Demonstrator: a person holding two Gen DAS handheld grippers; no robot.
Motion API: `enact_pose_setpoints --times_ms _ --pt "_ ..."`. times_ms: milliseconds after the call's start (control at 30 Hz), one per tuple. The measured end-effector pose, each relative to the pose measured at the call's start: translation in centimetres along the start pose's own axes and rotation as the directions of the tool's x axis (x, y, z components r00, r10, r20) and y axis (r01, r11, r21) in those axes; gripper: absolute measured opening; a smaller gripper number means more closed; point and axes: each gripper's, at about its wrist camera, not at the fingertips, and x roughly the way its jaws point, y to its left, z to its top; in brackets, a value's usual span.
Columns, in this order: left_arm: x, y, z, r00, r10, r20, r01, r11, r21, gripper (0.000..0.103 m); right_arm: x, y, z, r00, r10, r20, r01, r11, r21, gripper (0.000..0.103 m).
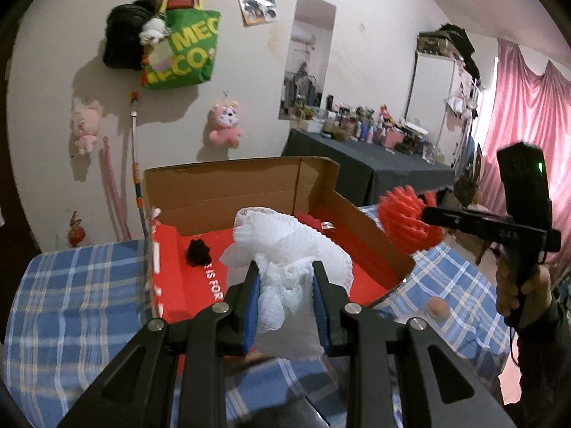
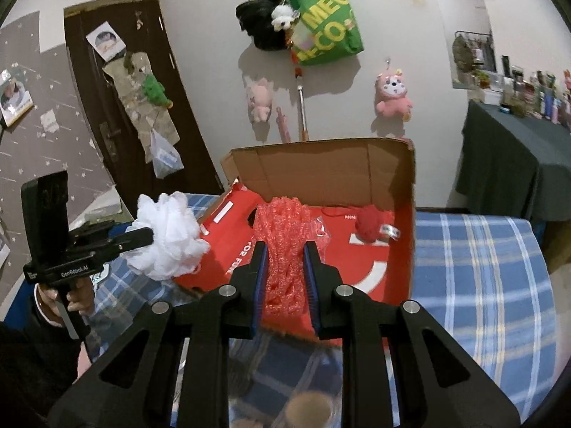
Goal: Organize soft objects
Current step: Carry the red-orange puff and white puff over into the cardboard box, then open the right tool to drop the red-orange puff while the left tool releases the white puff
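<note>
My left gripper (image 1: 285,267) is shut on a white mesh bath puff (image 1: 285,246) and holds it over the front of an open red cardboard box (image 1: 228,192). My right gripper (image 2: 284,248) is shut on a red mesh puff (image 2: 289,235) held over the same box (image 2: 321,164). Inside the box lie a small black soft item (image 1: 198,253) and a red soft ball (image 2: 371,226). The right gripper with its red puff (image 1: 407,221) shows at the right of the left wrist view. The left gripper with its white puff (image 2: 167,237) shows at the left of the right wrist view.
The box sits on a bed with a blue plaid cover (image 1: 71,303). A small brown ball (image 1: 437,307) lies on the cover to the right. A dark-clothed table (image 1: 374,167) with bottles stands behind. Plush toys and a green bag (image 1: 185,50) hang on the wall.
</note>
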Motion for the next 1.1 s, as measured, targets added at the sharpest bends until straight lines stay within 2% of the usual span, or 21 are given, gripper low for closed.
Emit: enact_pose_setpoints --times_ms 267,433,600,733,800,967,1100 --pt "6.1 0.8 3.0 0.995 -0.026 -0.092 0.03 0.999 0.044 0.028 6.3 -0.5 3.1 0.996 -0.016 -0.091 0.013 0.999 -0.03 0.019" --pt "10.5 1.3 4.4 0.987 -0.028 -0.159 0.039 0.997 0.068 0.028 11.4 -1.6 4.8 0.984 -0.036 -0.176 0.03 0.999 -0.032 0.019" --pt "14.9 2.1 5.6 0.978 -0.005 -0.208 0.023 0.996 0.085 0.028 16.6 -3.7 6.3 0.962 -0.084 -0.259 0.081 0.996 -0.023 0.019" --pt "18.7 3.0 6.0 0.967 0.043 -0.251 -0.016 0.994 0.108 0.028 19.7 -5.2 6.9 0.943 -0.097 -0.319 0.103 0.995 0.002 0.019" --pt "20.0 3.3 5.9 0.962 0.074 -0.264 -0.042 0.991 0.127 0.028 21.4 -5.8 6.8 0.926 -0.114 -0.36 0.123 0.992 0.0 0.019" --pt "22.5 4.7 5.5 0.951 0.116 -0.285 -0.076 0.986 0.149 0.029 23.9 -6.6 6.1 0.902 -0.145 -0.406 0.156 0.988 -0.004 0.019" --pt "23.1 5.2 5.2 0.947 0.124 -0.295 -0.083 0.986 0.148 0.033 24.2 -6.5 6.0 0.9 -0.156 -0.407 0.164 0.986 -0.016 0.02"
